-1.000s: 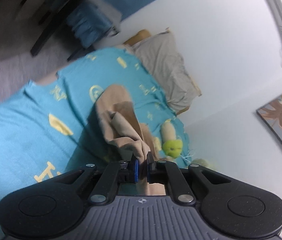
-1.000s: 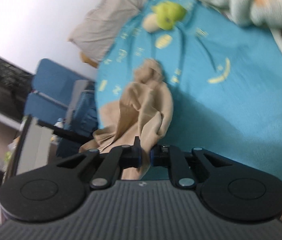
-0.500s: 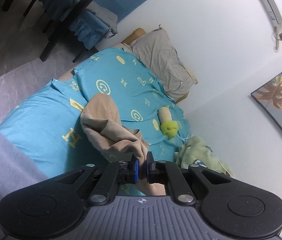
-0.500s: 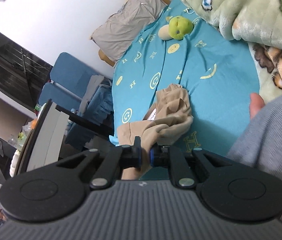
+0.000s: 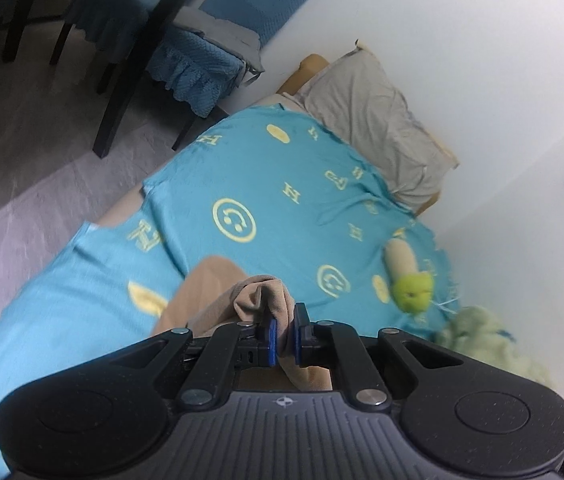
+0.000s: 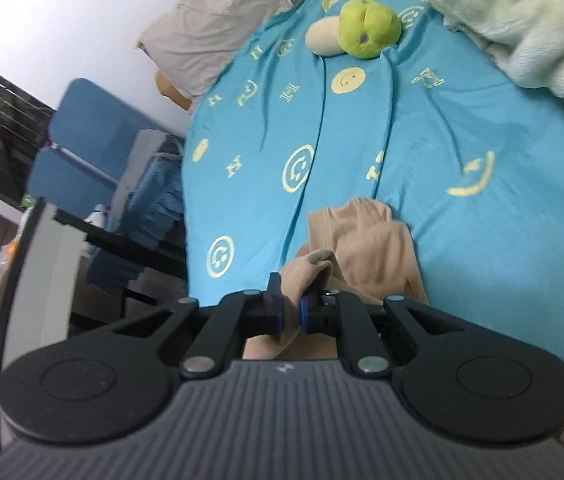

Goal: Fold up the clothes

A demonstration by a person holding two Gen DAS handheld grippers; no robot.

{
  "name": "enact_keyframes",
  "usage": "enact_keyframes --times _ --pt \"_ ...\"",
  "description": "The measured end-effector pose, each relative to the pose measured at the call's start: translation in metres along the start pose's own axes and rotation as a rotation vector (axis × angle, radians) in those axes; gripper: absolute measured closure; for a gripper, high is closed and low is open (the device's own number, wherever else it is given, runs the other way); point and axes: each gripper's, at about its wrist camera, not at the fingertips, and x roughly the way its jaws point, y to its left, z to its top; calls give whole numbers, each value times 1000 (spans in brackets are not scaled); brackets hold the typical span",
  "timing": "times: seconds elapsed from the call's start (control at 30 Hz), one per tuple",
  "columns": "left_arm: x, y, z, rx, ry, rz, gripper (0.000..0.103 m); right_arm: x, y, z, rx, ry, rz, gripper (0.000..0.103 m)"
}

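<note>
A beige garment (image 5: pixel 202 296) lies bunched on the turquoise bed sheet (image 5: pixel 282 184) near the bed's front edge. My left gripper (image 5: pixel 284 338) is shut on a fold of it, and the cloth bulges up between the blue pads. In the right wrist view the same beige garment (image 6: pixel 366 256) spreads just ahead of the jaws. My right gripper (image 6: pixel 290 314) is shut on another bunched edge of it. Most of the cloth below both grippers is hidden by their bodies.
A green and beige plush toy (image 5: pixel 408 280) (image 6: pixel 358 32) lies farther up the sheet (image 6: pixel 442 128). A grey pillow (image 5: pixel 378 120) rests against the white wall. A pale green fleece blanket (image 6: pixel 522 12) is heaped on the right. Blue chairs (image 5: pixel 218 40) and a dark table stand beside the bed.
Both grippers swung out over the bed's edge and back over the sheet, still holding the beige garment. The cloth, hanging long a second ago, now sits low and bunched at the jaws.
</note>
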Motion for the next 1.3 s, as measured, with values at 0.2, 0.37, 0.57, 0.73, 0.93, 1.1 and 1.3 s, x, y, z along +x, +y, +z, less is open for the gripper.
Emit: enact_keyframes --times 0.2,0.37,0.57,0.73,0.93,1.1,1.3 --pt "74 18 -1 117 15 52 93 68 -20 10 22 48 -16 91" --pt "107 28 -1 157 36 76 92 94 -17 10 4 55 -48 90" --pt "116 28 -3 229 46 70 91 108 -13 9 -61 51 -96 90" --pt "115 21 -6 296 40 76 91 113 -14 9 -77 61 -115 90" --pt "106 12 -8 347 40 70 59 105 -7 5 -120 66 -79 42" --pt "85 -2 -15 452 -28 68 15 81 24 -10 -299 -12 -43 17" --pt "91 -6 -28 523 48 80 15 75 42 -22 -487 -74 -80 17"
